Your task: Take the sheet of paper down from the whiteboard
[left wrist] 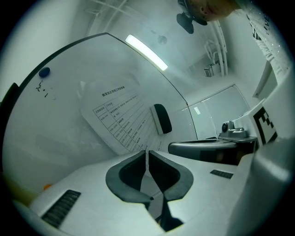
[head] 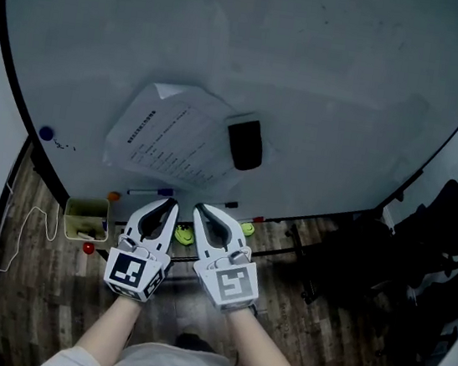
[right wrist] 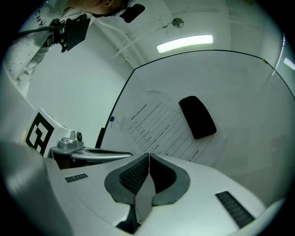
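A printed sheet of paper (head: 171, 140) hangs tilted on the whiteboard (head: 328, 82), pinned at its right edge by a black eraser (head: 245, 144). The sheet's top corner curls away from the board. My left gripper (head: 170, 204) and right gripper (head: 201, 210) are side by side below the sheet, short of the board, both shut and empty. In the left gripper view the paper (left wrist: 120, 120) and eraser (left wrist: 162, 118) lie ahead of the shut jaws (left wrist: 146, 151). The right gripper view shows the paper (right wrist: 162, 129) and eraser (right wrist: 197, 117) beyond its shut tips (right wrist: 149, 155).
A blue magnet (head: 46, 134) sits on the board at lower left. Markers (head: 152, 192) lie on the ledge under the board, with a small yellow-green bin (head: 86, 220) and green objects (head: 184, 234) near the floor. Black chairs (head: 432, 240) stand at the right.
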Action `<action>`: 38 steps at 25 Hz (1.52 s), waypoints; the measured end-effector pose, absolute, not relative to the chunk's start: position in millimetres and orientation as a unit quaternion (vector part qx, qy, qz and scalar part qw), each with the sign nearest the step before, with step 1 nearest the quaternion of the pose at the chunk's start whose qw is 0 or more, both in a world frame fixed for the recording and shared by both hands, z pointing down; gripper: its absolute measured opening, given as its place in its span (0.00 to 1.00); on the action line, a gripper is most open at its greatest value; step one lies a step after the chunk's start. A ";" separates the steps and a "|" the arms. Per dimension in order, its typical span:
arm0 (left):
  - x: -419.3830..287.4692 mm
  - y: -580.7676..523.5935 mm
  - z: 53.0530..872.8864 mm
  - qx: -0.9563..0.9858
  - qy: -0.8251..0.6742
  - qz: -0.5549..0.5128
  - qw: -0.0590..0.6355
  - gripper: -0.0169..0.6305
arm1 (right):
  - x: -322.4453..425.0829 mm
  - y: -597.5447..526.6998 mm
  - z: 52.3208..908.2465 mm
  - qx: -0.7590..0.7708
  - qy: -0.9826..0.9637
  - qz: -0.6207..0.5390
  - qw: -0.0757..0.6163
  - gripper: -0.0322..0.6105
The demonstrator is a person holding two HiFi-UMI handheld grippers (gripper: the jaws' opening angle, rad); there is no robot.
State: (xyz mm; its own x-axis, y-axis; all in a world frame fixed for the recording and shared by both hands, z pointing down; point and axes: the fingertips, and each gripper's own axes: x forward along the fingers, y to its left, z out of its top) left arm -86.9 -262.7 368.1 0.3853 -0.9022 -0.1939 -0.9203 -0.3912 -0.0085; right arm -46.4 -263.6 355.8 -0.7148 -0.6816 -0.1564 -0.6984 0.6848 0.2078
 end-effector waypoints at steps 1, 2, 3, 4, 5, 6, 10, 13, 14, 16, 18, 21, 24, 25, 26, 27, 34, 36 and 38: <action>-88.4 -263.8 367.0 -0.829 0.550 0.079 0.059 0.05 | -45.7 -265.4 353.3 -0.377 0.917 0.130 0.033 0.08; -90.0 -264.7 365.8 -0.828 0.553 0.079 0.060 0.05 | -45.1 -267.0 350.9 -0.377 0.916 0.134 0.032 0.08; -91.6 -265.5 364.6 -0.826 0.555 0.079 0.061 0.05 | -44.5 -268.4 348.7 -0.378 0.915 0.139 0.031 0.08; -93.0 -266.2 363.6 -0.824 0.558 0.079 0.061 0.05 | -43.9 -269.6 346.5 -0.380 0.913 0.144 0.030 0.08; -94.3 -266.9 362.8 -0.823 0.560 0.077 0.061 0.05 | -43.5 -270.8 344.6 -0.381 0.912 0.148 0.028 0.08; -95.2 -267.6 362.5 -0.822 0.562 0.076 0.061 0.05 | -43.0 -272.1 342.9 -0.382 0.911 0.151 0.027 0.08; -98.5 -270.6 366.1 -0.819 0.568 0.062 0.053 0.08 | -38.9 -278.8 338.2 -0.393 0.906 0.157 0.026 0.08; -103.4 -272.9 368.3 -0.814 0.576 0.058 0.048 0.19 | -31.5 -284.8 333.6 -0.408 0.899 0.156 0.027 0.08; -105.0 -273.7 368.1 -0.812 0.578 0.058 0.048 0.20 | -29.1 -286.6 331.6 -0.412 0.897 0.154 0.030 0.08; -107.1 -275.5 367.0 -0.811 0.580 0.058 0.049 0.21 | -25.6 -289.5 328.1 -0.418 0.896 0.149 0.035 0.08; -107.8 -277.6 365.3 -0.811 0.580 0.057 0.051 0.22 | -23.3 -292.0 325.0 -0.421 0.895 0.143 0.041 0.08; -108.7 -281.8 362.0 -0.810 0.581 0.059 0.053 0.25 | -20.8 -295.4 321.1 -0.423 0.894 0.137 0.049 0.09; -113.5 -285.4 359.1 -0.802 0.591 0.069 0.050 0.31 | -19.0 -298.1 317.5 -0.425 0.894 0.134 0.054 0.22; -116.4 -286.1 357.9 -0.798 0.596 0.074 0.049 0.32 | -18.5 -298.7 316.4 -0.426 0.893 0.135 0.054 0.23; -119.5 -286.6 356.5 -0.794 0.601 0.079 0.047 0.33 | -18.1 -299.1 315.1 -0.426 0.893 0.137 0.053 0.24; -122.4 -286.9 355.3 -0.790 0.606 0.083 0.045 0.34 | -17.8 -299.1 313.4 -0.427 0.892 0.141 0.050 0.24; -126.3 -288.1 357.6 -0.784 0.614 0.084 0.036 0.34 | -14.1 -298.7 302.7 -0.439 0.884 0.161 0.031 0.28; -127.0 -287.8 358.5 -0.782 0.617 0.084 0.034 0.34 | -12.7 -299.0 299.6 -0.442 0.882 0.163 0.034 0.29; -128.2 -288.0 359.9 -0.781 0.619 0.084 0.032 0.34 | -10.5 -299.6 296.4 -0.446 0.879 0.165 0.036 0.30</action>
